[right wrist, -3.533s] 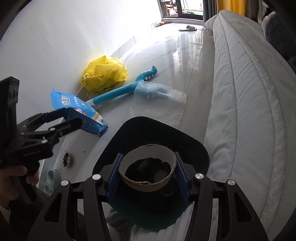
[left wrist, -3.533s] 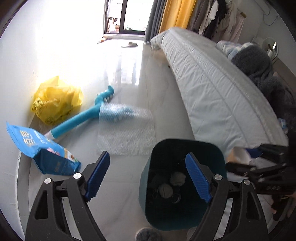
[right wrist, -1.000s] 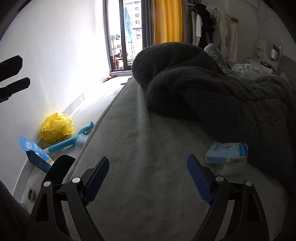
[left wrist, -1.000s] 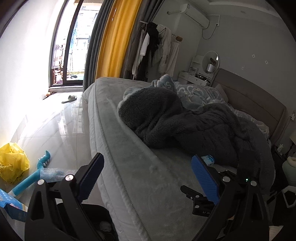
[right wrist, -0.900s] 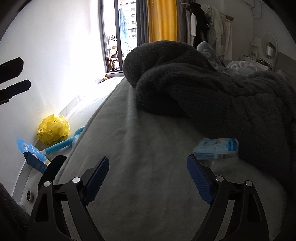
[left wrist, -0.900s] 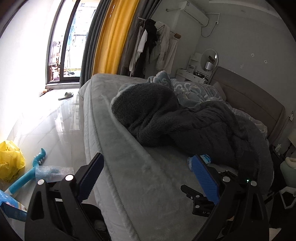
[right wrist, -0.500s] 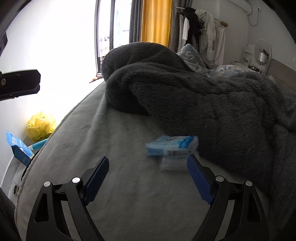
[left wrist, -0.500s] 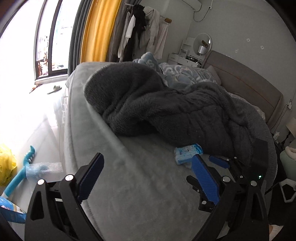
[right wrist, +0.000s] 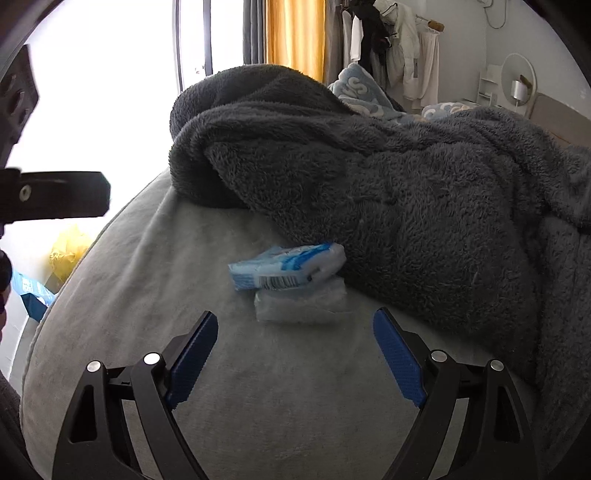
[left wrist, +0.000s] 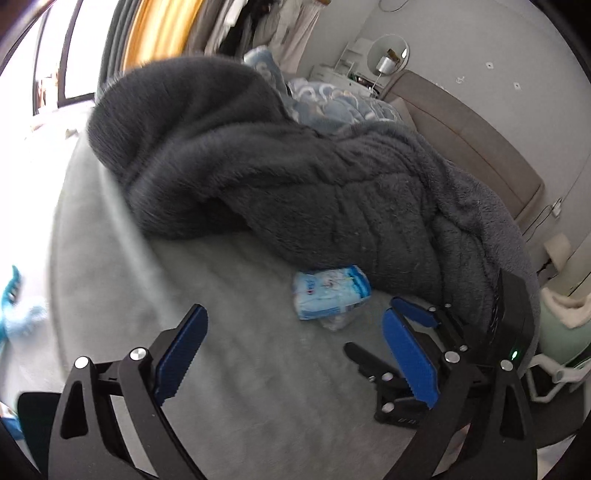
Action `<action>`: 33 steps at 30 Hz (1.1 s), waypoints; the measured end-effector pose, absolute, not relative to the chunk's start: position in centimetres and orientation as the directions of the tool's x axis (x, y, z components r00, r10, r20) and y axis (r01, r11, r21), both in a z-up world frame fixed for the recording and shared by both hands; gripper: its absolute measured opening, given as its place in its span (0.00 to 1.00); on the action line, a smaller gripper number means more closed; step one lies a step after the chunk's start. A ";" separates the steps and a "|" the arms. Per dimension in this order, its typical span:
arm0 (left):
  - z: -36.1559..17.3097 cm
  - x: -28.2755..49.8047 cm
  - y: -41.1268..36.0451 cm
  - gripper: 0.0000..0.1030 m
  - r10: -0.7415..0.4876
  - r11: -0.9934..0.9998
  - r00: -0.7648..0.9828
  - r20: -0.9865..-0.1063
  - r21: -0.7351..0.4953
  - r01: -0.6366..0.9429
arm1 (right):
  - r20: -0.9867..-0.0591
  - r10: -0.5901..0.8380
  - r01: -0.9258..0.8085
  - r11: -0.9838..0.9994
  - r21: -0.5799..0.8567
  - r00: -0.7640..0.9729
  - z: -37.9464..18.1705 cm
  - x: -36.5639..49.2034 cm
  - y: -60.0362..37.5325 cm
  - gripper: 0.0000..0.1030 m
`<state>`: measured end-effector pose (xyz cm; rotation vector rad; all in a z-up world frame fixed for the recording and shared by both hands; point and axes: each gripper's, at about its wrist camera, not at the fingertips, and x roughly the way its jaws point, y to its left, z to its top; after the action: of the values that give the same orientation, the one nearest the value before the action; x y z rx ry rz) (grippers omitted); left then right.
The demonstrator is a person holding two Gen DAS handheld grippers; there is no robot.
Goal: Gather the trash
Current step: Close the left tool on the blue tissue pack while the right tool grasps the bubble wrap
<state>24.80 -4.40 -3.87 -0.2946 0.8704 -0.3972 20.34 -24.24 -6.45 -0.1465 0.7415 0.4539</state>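
**Tissue packet on the bed, both grippers above it with their jaws apart**

A blue-and-white tissue packet [right wrist: 286, 267] lies flat on the grey bed cover [right wrist: 155, 332], its far side tucked against the edge of a dark grey fleece blanket [right wrist: 406, 192]. In the right wrist view its long axis runs across the picture, tilted slightly up to the right, with a barcode on the near edge. Beneath it and just nearer the camera lies a clear, crumpled plastic wrapper [right wrist: 299, 306], touching the packet; the blur makes it unclear whether the two are joined. In the left wrist view the packet [left wrist: 330, 291] lies just past the right gripper's fingers.

The right gripper [right wrist: 295, 358] hangs over the cover just short of the wrapper, jaws spread wide with nothing between the blue pads. The left gripper [left wrist: 295, 354] is likewise wide open and empty, pointing down at bare cover to the left of the packet; the right gripper [left wrist: 373, 328] appears beyond its right finger.

The blanket is heaped across the bed, with a pale blue patterned quilt [right wrist: 365, 96] behind it. Beyond stand a yellow curtain [right wrist: 293, 33], a bright window [right wrist: 110, 74], hanging clothes [right wrist: 391, 40], a round mirror [left wrist: 389, 55] and a padded headboard [left wrist: 472, 147]. On the floor to the left lie a yellow bag [right wrist: 70, 247] and a blue pack [right wrist: 33, 291].
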 end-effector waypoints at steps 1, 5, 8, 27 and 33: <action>-4.3 25.3 -4.6 0.94 -0.477 0.873 0.555 -0.682 -0.439 0.211 | -0.681 0.349 -0.454 0.891 0.027 0.644 -6.5 20.5 -24.3 0.85; -5.9 27.0 -5.1 0.94 -0.550 0.823 0.486 -0.679 -0.540 0.177 | -0.680 0.368 -0.471 0.881 0.037 0.634 -7.0 21.2 -24.4 0.85; -7.0 28.1 -5.7 0.94 -0.566 0.811 0.464 -0.682 -0.562 0.164 | -0.678 0.396 -0.480 0.874 0.072 0.620 -7.4 21.6 -24.8 0.85; -9.5 31.3 -8.7 0.94 -0.654 0.749 0.361 -0.665 -0.635 0.186 | -0.678 0.428 -0.491 0.864 0.113 0.597 -8.0 22.0 -25.0 0.85; -10.5 32.0 -9.2 0.94 -0.662 0.741 0.333 -0.672 -0.653 0.156 | -0.675 0.451 -0.484 0.861 0.156 0.585 -8.2 22.5 -25.5 0.85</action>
<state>32.01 -9.19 -10.48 -0.5318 1.1124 -0.5683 22.49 -25.54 -8.21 -0.0464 0.7735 0.5454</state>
